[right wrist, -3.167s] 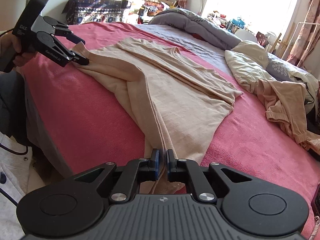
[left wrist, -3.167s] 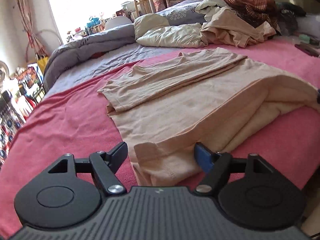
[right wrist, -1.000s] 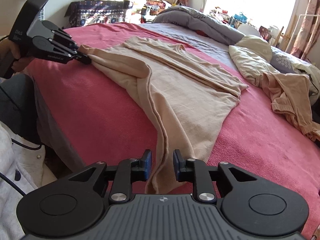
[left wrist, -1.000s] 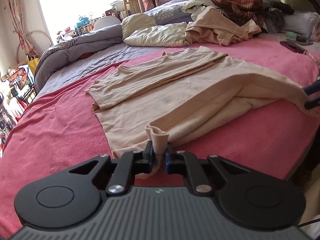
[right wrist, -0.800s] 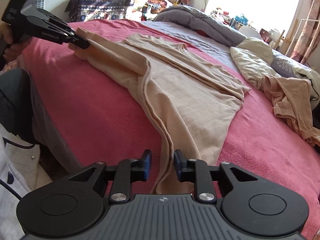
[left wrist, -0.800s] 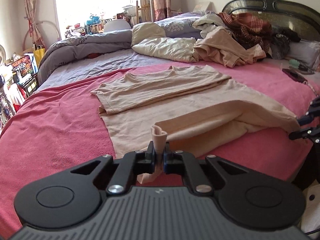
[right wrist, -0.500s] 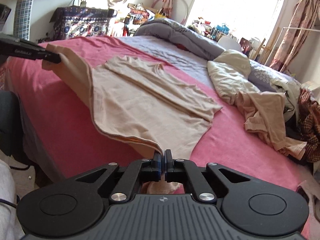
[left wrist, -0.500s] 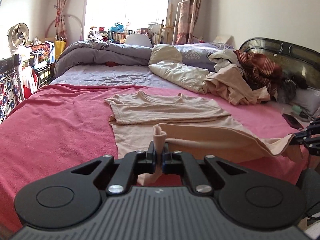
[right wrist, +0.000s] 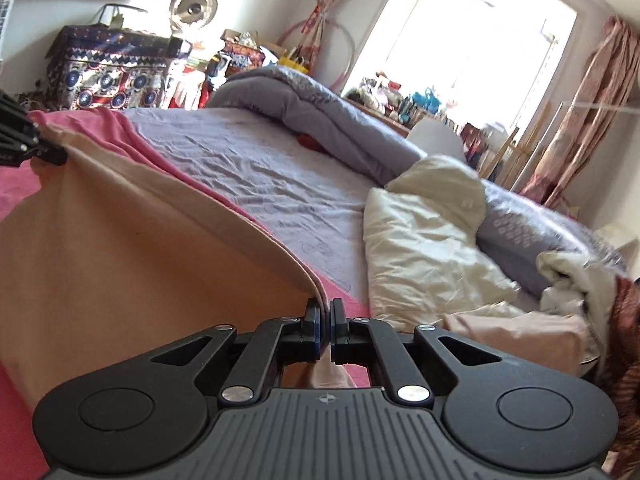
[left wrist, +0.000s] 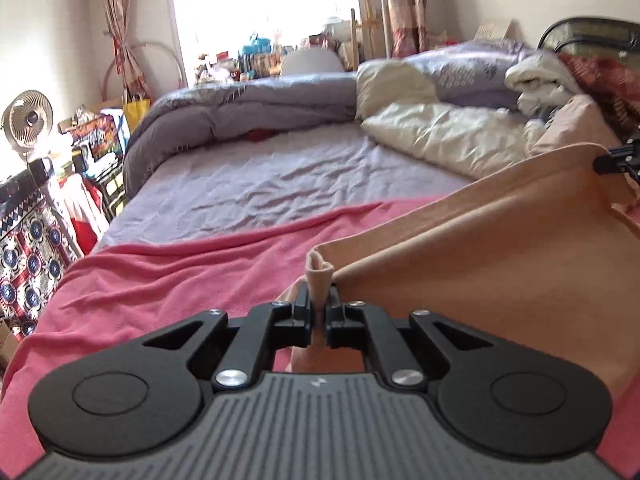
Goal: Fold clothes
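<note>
Fingers of both grippers pinch the beige garment (left wrist: 500, 264), lifted over the pink blanket (left wrist: 168, 276).

Left gripper (left wrist: 318, 312) clamps a bunched corner; right gripper (right wrist: 325, 328) grips the opposite corner (at 3 o'clock in the left view), cloth stretched between them, grey duvet (left wrist: 240, 108) at 12.

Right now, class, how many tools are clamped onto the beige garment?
2. The left tool pinches one bunched corner of the garment; the right tool grips the opposite corner, so the cloth hangs stretched between them above the bed.
</note>
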Demonstrator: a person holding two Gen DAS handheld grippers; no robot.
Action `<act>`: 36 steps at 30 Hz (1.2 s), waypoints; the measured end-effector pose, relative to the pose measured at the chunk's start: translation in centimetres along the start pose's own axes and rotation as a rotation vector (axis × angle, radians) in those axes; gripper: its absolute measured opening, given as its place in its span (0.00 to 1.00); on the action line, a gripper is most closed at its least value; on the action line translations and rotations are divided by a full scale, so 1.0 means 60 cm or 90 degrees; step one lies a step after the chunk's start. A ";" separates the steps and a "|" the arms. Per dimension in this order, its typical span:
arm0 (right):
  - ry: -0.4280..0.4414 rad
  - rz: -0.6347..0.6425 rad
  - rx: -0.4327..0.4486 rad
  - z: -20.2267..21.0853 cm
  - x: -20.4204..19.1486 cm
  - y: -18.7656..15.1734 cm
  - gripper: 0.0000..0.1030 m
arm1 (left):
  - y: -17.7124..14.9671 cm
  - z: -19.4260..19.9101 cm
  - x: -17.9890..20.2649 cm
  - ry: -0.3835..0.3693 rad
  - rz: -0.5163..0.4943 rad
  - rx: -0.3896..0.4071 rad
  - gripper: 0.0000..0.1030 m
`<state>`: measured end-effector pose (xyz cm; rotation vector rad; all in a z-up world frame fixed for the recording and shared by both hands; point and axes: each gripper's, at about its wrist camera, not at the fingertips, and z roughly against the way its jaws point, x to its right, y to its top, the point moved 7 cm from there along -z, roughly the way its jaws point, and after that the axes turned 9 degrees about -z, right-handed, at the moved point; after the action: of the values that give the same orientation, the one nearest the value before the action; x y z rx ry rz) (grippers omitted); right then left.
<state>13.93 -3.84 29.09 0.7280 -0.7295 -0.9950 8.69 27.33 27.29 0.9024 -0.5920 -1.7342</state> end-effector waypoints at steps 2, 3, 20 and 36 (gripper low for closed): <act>0.001 -0.049 -0.068 -0.090 0.011 -0.026 0.13 | -0.009 -0.057 -0.001 0.016 -0.008 -0.046 0.16; -0.004 -0.060 -0.097 -0.124 0.012 -0.044 0.13 | -0.012 -0.071 0.000 0.020 -0.008 -0.057 0.21; 0.055 -0.378 -0.013 0.065 0.136 -0.137 0.65 | -0.044 -0.003 -0.124 0.109 0.206 -0.044 0.49; 0.129 -0.301 -0.091 0.177 0.031 -0.208 0.06 | -0.149 0.105 0.116 0.006 0.015 -0.057 0.72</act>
<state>0.22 -12.15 25.22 0.8813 -0.3081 -1.3617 -2.66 23.52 22.28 0.8377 -0.5131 -1.7213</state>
